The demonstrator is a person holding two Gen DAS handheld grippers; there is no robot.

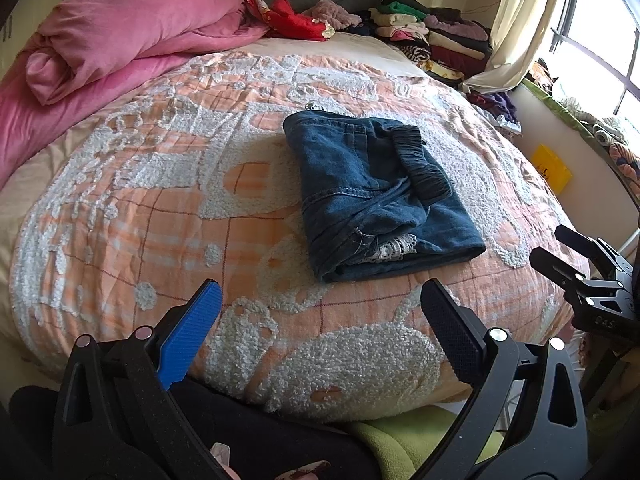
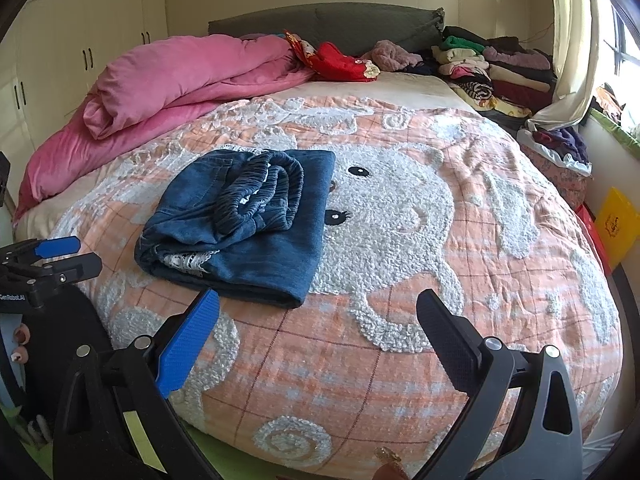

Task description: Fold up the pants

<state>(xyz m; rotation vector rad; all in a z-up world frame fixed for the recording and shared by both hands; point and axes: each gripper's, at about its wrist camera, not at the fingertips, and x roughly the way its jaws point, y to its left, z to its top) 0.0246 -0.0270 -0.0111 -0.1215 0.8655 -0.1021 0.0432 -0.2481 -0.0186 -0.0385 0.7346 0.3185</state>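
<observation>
A pair of blue denim pants (image 1: 372, 196) lies folded into a compact rectangle on the orange and white bedspread (image 1: 160, 208), dark elastic waistband on top and white lace trim at its near edge. The right wrist view shows the same pants (image 2: 248, 224) left of centre. My left gripper (image 1: 320, 312) hovers open over the bed's near edge, short of the pants, holding nothing. My right gripper (image 2: 318, 320) is open too, just in front of the pants' near right corner. Each gripper shows at the edge of the other's view: the right gripper (image 1: 560, 252), the left gripper (image 2: 68, 256).
A rolled pink duvet (image 1: 120, 40) lies at the bed's far left. Stacks of folded clothes (image 1: 436, 32) and red garments (image 1: 296, 18) line the headboard. A curtain (image 1: 516, 28), window sill and yellow box (image 1: 552, 168) stand to the right. White cupboards (image 2: 80, 40) fill the left wall.
</observation>
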